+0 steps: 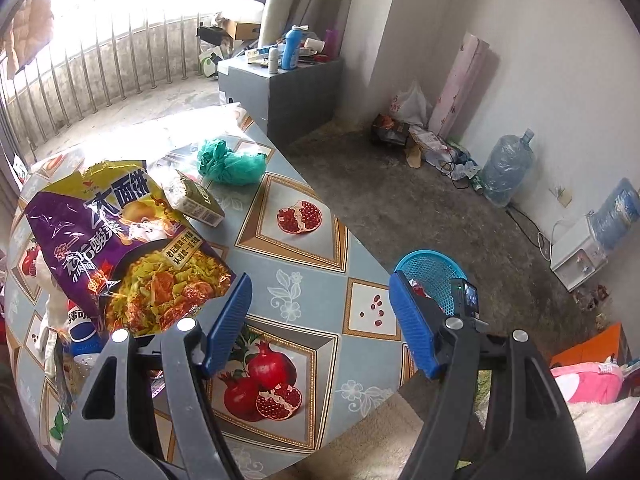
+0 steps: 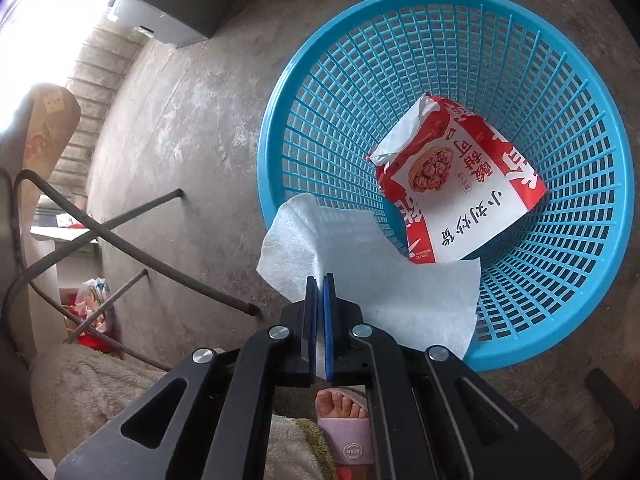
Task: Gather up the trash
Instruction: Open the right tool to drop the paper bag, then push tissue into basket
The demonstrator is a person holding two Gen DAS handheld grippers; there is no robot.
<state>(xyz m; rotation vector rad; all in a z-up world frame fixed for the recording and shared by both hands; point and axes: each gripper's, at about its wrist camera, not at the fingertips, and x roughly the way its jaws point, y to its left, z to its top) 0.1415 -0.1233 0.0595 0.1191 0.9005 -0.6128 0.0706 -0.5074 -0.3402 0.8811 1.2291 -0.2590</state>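
My right gripper (image 2: 320, 284) is clamped on a white tissue (image 2: 372, 276), which hangs over the near rim of the blue basket (image 2: 592, 128) on the concrete floor; a red-and-white carton (image 2: 460, 184) lies inside. My left gripper (image 1: 320, 312) is spread wide and holds nothing, above the table (image 1: 304, 248) near its edge, with a noodle bag (image 1: 132, 248) just to its left.

Floor: I see two water jugs (image 1: 507, 170) along the wall, well apart from a grey cabinet (image 1: 280, 84).
Cabinet top: a blue bottle (image 1: 291, 48).
Under me: a sandalled foot (image 2: 344, 420), crossed metal legs (image 2: 120, 232).
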